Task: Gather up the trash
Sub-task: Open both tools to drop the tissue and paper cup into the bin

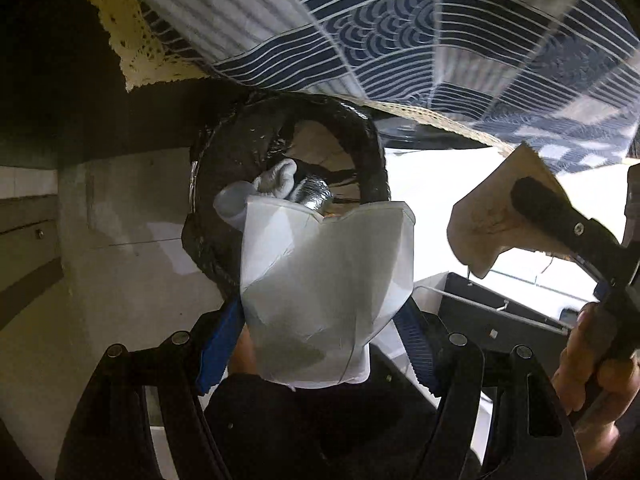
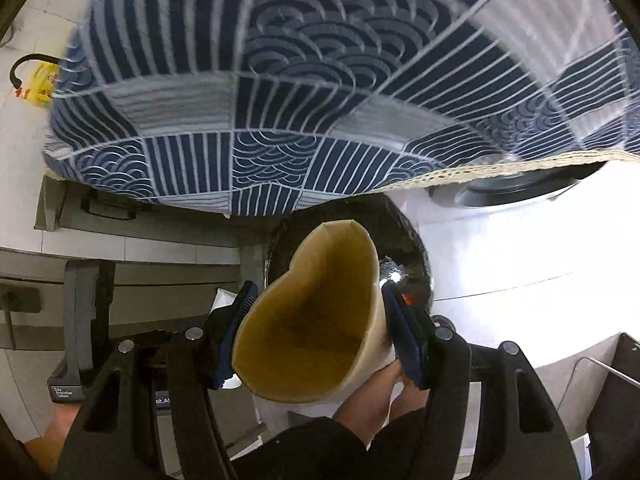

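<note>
The left gripper (image 1: 320, 344) has its blue pads pressed on either side of a crumpled white paper cup (image 1: 324, 292), the jaws standing about half apart because the squashed cup fills the gap between them. The cup is held mouth forward, pointing down at the bin (image 1: 376, 152), a round container lined with a black bag that stands on the floor just under the hanging edge of a blue-and-white patterned tablecloth (image 1: 400, 40). My guess is that the cup is aimed this way so it will fall straight in once the pads let go.

The right gripper (image 2: 320, 332) is clamped in the same fashion on a brown paper cup (image 2: 312, 320), its rim dented into a heart shape by the squeeze, with the jaws somewhat narrower than the left pair. This cup also sits over the mouth of the bin, the open end tilted toward the camera. In the left view the same brown cup shows at the right edge, beside the person's hand (image 1: 592, 368) on the tool's handle.

Count: two grippers, two cups, one in each, and one bin. Inside the bin lie already at least one crumpled white tissue-like wad (image 1: 276, 180) and one piece of shiny foil (image 1: 312, 196); what else lies deeper I cannot tell. Neither cup has been dropped yet.
</note>
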